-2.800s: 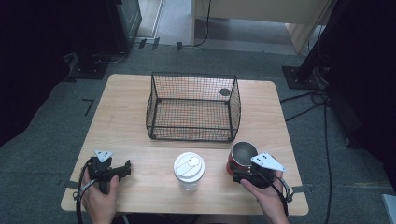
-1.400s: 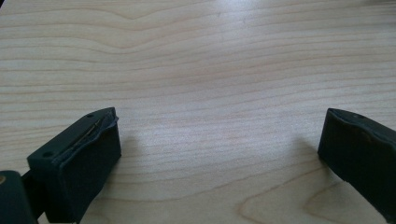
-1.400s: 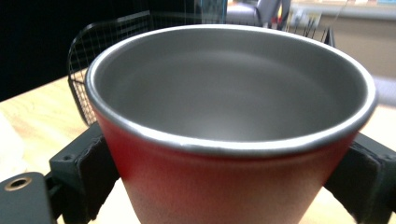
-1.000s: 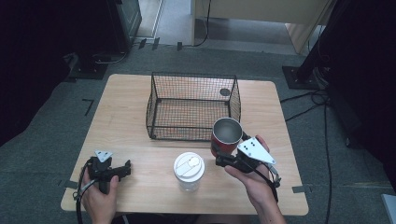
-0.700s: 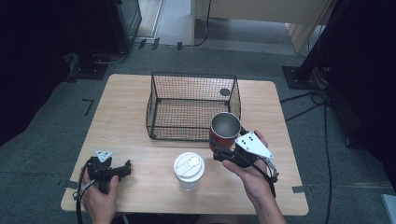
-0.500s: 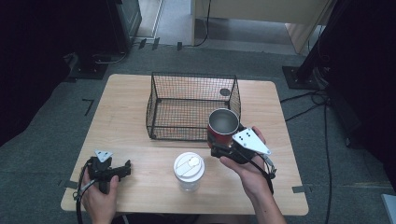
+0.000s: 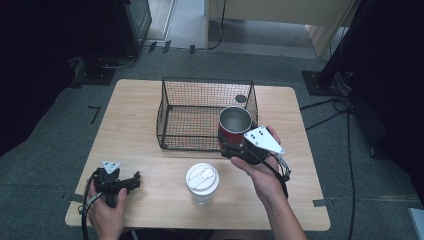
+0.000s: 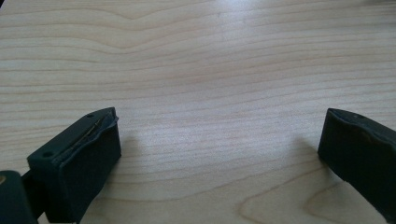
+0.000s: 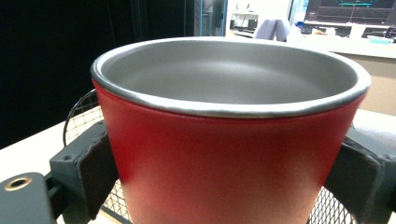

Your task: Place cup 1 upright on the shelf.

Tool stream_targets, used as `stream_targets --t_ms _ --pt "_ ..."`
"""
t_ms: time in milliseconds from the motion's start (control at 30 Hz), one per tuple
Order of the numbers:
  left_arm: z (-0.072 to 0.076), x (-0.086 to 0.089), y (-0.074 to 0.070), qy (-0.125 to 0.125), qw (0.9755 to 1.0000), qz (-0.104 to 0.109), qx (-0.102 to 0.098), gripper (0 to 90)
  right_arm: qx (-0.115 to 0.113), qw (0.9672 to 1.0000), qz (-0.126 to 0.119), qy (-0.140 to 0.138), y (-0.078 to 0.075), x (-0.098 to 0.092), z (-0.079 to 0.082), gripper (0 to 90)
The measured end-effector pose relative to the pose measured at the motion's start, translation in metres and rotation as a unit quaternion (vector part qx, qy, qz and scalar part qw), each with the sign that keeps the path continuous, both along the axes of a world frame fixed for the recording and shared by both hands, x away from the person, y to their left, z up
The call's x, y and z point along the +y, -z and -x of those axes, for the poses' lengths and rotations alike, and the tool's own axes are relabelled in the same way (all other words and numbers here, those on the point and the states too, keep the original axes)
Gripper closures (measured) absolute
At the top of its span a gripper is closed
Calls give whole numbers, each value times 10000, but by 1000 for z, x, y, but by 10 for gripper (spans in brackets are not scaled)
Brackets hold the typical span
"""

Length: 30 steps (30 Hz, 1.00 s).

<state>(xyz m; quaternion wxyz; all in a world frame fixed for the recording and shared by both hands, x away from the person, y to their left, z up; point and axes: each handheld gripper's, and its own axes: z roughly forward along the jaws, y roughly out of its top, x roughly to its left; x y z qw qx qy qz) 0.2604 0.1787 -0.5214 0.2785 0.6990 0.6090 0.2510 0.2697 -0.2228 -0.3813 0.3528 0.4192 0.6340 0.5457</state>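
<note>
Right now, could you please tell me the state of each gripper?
Left gripper: open, holding nothing, low over the wooden table.
Right gripper: shut on the red cup, held at the wire basket.

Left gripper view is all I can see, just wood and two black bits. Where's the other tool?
Observer: The right tool is lifted over the near right corner of the wire basket, clamped on a red cup.
Operator: Is anything in the cup?
Observer: No, its steel inside looks empty in the right gripper view.
Operator: What's near my tool?
Observer: A clear cup with a white lid stands on the table, between your left tool and the other hand.
</note>
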Motion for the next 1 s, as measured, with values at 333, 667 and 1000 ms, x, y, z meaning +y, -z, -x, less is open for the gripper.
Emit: stream_targets --t_ms 333,667,1000 --pt "0 0 0 0 10000 -1 2 0 1 9999 -40 115 -7 4 -17 75" --pt "0 -1 0 22 10000 -3 -4 0 48 9997 -72 230 -9 7 -35 75" --pt "0 -1 0 29 10000 -4 3 0 79 9994 -73 336 -11 11 -53 75"
